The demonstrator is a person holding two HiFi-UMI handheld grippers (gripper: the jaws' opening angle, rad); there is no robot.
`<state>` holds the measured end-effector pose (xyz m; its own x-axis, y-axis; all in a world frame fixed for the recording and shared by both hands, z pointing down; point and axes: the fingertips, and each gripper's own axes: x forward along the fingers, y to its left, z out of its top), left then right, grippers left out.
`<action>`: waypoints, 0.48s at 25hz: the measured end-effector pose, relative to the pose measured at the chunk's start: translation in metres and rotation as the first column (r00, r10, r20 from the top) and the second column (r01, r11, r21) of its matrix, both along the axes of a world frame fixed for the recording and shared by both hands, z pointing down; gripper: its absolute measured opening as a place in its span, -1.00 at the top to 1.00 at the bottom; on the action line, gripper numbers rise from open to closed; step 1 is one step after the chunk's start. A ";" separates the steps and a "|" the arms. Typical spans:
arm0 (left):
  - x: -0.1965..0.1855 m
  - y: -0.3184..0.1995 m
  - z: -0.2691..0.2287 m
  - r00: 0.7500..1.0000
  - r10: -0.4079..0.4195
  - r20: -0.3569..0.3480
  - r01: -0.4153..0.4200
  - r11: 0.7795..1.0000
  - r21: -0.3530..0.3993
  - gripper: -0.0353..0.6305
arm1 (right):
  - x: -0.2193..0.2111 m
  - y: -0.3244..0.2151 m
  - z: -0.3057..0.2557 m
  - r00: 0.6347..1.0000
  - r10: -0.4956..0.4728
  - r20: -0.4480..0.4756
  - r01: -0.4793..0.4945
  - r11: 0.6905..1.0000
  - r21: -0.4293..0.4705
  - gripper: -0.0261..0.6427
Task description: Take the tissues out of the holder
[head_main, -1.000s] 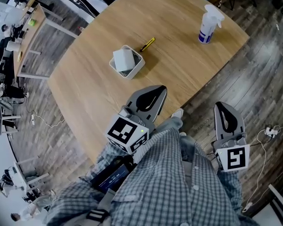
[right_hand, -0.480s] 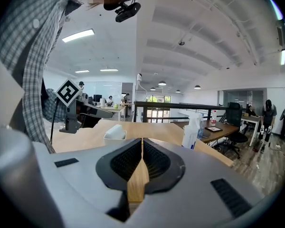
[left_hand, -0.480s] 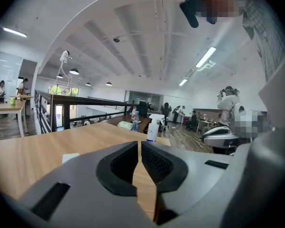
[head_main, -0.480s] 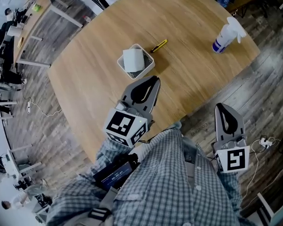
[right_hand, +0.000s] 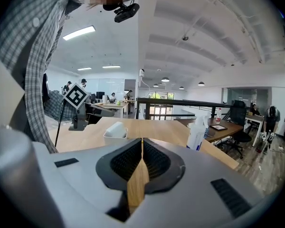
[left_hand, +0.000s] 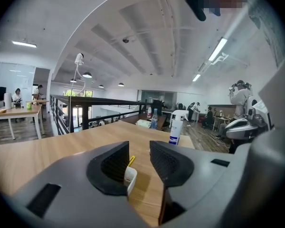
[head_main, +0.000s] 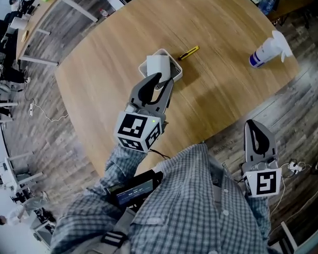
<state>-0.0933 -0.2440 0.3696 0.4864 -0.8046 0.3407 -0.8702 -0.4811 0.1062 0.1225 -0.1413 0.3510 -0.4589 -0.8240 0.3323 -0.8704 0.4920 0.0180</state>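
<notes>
- One white holder [head_main: 176, 72] stands on the wooden table [head_main: 106, 78], with one pack of tissues [head_main: 158, 64] upright inside it.
- Left gripper [head_main: 158, 79] points at the holder, its tips just at the near side. Its jaws are opening, a narrow gap so far, and press on nothing.
- Right gripper [head_main: 253, 127] hangs past the table's edge, well apart from the holder, jaws together and empty.
- One yellow pen-like thing [head_main: 189, 52] lies just beyond the holder.
- One spray bottle [head_main: 262, 57] stands near the table's edge.
</notes>
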 end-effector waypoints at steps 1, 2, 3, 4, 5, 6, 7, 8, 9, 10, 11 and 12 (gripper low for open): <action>-0.005 -0.004 0.003 1.000 -0.015 0.010 0.015 1.000 -0.003 0.50 | 0.000 -0.001 0.001 1.000 -0.004 -0.005 0.004 1.000 -0.004 0.87; -0.009 -0.007 0.006 0.999 -0.027 0.024 0.027 1.000 -0.005 0.46 | 0.000 -0.002 0.004 1.000 -0.011 -0.015 0.011 1.000 -0.010 0.87; -0.012 -0.010 0.010 0.999 -0.037 0.041 0.037 0.999 -0.007 0.42 | -0.001 -0.002 0.007 0.999 -0.019 -0.025 0.019 1.000 -0.018 0.87; -0.016 -0.013 0.013 0.997 -0.043 0.058 0.043 0.999 -0.010 0.40 | -0.001 -0.004 0.008 0.999 -0.023 -0.031 0.023 0.999 -0.024 0.87; -0.019 -0.016 0.016 0.996 -0.048 0.072 0.050 0.999 -0.013 0.40 | -0.002 -0.006 0.009 0.999 -0.022 -0.031 0.021 0.999 -0.028 0.87; -0.022 -0.020 0.020 0.995 -0.056 0.081 0.058 0.998 -0.018 0.38 | -0.003 -0.009 0.009 1.000 -0.015 -0.026 0.014 0.999 -0.030 0.87; -0.025 -0.023 0.024 0.994 -0.065 0.086 0.067 0.997 -0.024 0.34 | -0.003 -0.012 0.008 1.000 -0.006 -0.020 0.005 0.999 -0.032 0.87; -0.028 -0.026 0.028 0.993 -0.071 0.092 0.075 0.997 -0.033 0.30 | -0.003 -0.014 0.009 1.000 -0.001 -0.018 0.000 0.999 -0.034 0.87; -0.030 -0.028 0.032 0.992 -0.073 0.103 0.078 0.996 -0.043 0.26 | -0.003 -0.016 0.010 1.000 0.000 -0.018 -0.001 0.999 -0.036 0.87; -0.031 -0.029 0.037 0.990 -0.070 0.120 0.077 0.996 -0.051 0.25 | -0.003 -0.017 0.011 1.000 -0.003 -0.020 0.002 0.999 -0.039 0.87; -0.032 -0.030 0.042 0.988 -0.066 0.141 0.075 0.996 -0.056 0.25 | -0.004 -0.018 0.012 1.000 -0.009 -0.023 0.008 0.999 -0.041 0.87; -0.034 -0.032 0.045 0.985 -0.066 0.162 0.076 0.995 -0.059 0.25 | -0.005 -0.019 0.014 1.000 -0.017 -0.024 0.016 0.999 -0.046 0.87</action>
